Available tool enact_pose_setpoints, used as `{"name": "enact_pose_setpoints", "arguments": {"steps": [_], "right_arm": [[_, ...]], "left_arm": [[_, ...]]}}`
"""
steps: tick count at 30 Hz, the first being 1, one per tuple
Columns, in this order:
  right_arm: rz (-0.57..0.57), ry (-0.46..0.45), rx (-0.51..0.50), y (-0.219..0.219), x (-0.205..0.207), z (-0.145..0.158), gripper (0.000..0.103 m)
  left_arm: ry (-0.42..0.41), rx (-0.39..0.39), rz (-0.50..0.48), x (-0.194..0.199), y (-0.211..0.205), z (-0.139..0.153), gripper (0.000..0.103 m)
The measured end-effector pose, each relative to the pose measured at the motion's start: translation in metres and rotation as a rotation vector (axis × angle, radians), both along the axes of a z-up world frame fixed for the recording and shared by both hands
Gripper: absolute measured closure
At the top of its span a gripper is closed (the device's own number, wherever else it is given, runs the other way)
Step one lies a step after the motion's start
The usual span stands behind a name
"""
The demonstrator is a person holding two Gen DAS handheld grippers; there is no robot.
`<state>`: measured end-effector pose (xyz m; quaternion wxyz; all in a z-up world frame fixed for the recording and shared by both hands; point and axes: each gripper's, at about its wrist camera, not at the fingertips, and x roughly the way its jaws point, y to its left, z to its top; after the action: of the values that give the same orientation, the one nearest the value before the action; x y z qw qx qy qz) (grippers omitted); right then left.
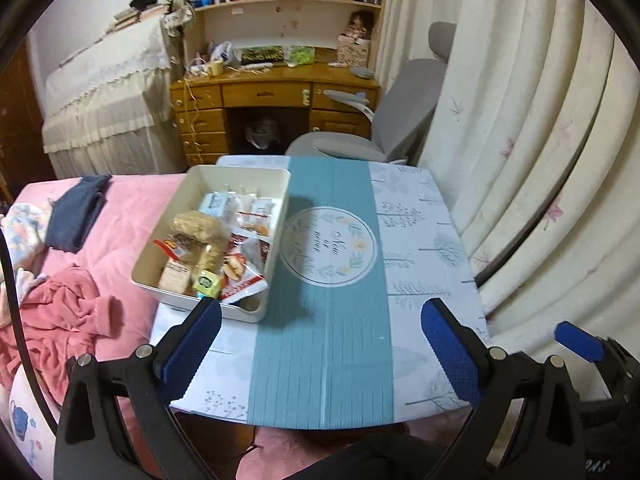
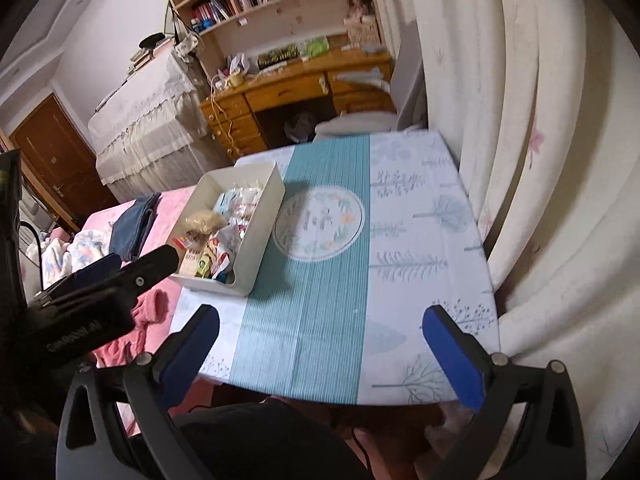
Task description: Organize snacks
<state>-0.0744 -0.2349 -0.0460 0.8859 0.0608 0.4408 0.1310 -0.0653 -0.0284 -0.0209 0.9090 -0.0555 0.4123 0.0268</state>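
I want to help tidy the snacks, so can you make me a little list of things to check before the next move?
1. Left tool empty and open: ok, nothing sits between its blue pads.
2. Right tool empty and open: ok, its pads stand wide apart over the tablecloth.
3. Snacks inside the white box: ok, the packets lie piled in it.
4. Loose snacks left on the tablecloth: ok, none in sight.
5. Box safely on the table: not ok, it sits at the table's edge beside the pink bedding.
6. Snacks sorted neatly: not ok, the packets overlap in a jumble.
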Motion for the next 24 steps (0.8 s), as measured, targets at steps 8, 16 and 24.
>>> {"name": "enact_pose_setpoints", "arguments": {"steps": [8, 16, 24], "right_arm": [[-0.019, -0.016, -0.023, 0.004, -0.005, -0.003, 0.000], [-0.059, 0.004, -0.032, -0.003, -0.002, -0.011, 0.000], [-0.063, 0.031, -0.034, -0.008, 0.002, -0.017, 0.000]], "left_arm": [[-0.049, 0.053, 0.051, -0.008, 0.002, 0.005, 0.000], [0.013, 0.066, 0.044, -0.001, -0.005, -0.011, 0.000], [0.040, 0.067, 0.031, 0.000, -0.013, -0.019, 0.000]]}}
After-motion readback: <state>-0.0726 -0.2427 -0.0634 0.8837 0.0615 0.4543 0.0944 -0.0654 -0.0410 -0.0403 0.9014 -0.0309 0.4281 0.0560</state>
